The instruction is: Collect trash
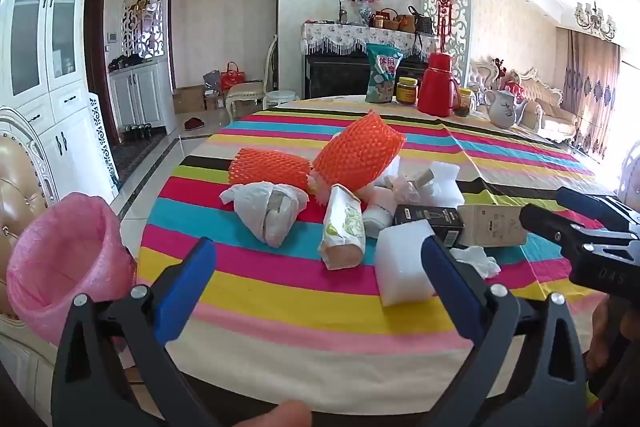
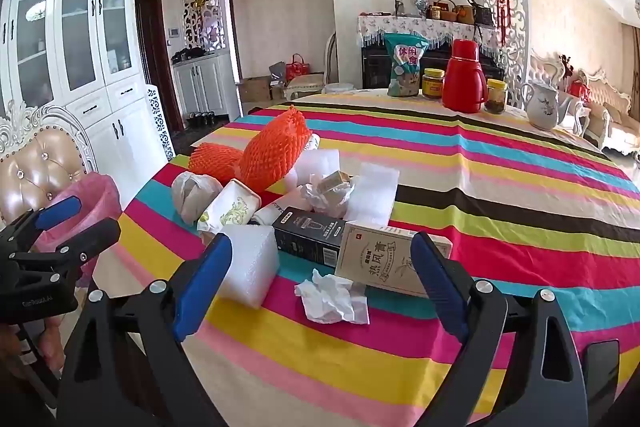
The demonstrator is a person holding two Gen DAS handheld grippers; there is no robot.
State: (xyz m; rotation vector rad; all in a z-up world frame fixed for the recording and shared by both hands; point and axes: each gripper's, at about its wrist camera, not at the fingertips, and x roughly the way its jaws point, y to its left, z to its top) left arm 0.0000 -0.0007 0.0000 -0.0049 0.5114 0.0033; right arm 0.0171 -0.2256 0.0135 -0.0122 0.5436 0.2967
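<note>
A heap of trash lies on the striped tablecloth: two orange foam nets, a white plastic bag bundle, a paper cup, a white foam block, a black box, a beige box and a crumpled tissue. A bin with a pink liner stands at the table's left edge. My left gripper is open and empty, short of the heap. My right gripper is open and empty, just before the tissue.
At the table's far side stand a snack bag, jars, a red thermos and a white teapot. A padded chair stands at the left by the bin. White cabinets line the left wall.
</note>
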